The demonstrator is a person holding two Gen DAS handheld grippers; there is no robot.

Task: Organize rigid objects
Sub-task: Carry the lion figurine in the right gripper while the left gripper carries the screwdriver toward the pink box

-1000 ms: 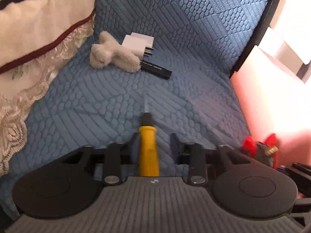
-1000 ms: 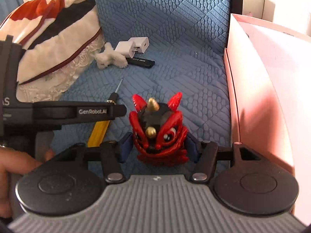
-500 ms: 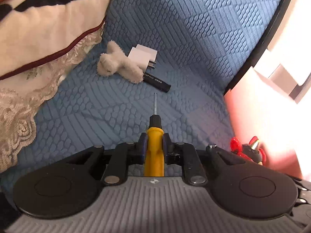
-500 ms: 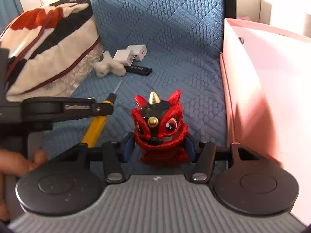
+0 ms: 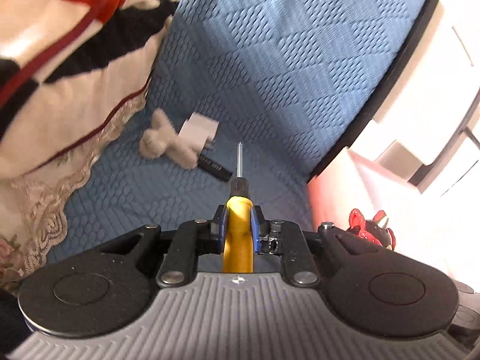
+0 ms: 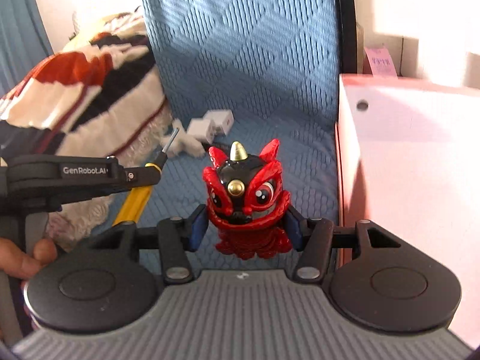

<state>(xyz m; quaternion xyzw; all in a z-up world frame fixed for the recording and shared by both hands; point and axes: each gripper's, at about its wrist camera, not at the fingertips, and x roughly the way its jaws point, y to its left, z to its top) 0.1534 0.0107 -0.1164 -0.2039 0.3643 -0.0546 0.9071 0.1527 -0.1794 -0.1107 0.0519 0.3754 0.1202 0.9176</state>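
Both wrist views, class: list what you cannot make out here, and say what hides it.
- Pink box interior: right wrist view; glare and the frame edge cut it off.
- Screwdriver handle end: left wrist view; hidden behind the left gripper body.
- Print on the black stick: left wrist view; too small and blurred.
- Lion figurine base: right wrist view; hidden behind the right gripper body.

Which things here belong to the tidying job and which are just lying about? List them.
Job:
screwdriver, held by left gripper
lion figurine, held by right gripper
pink box
charger
black stick

Lying about:
plush toy
blanket
blue cover
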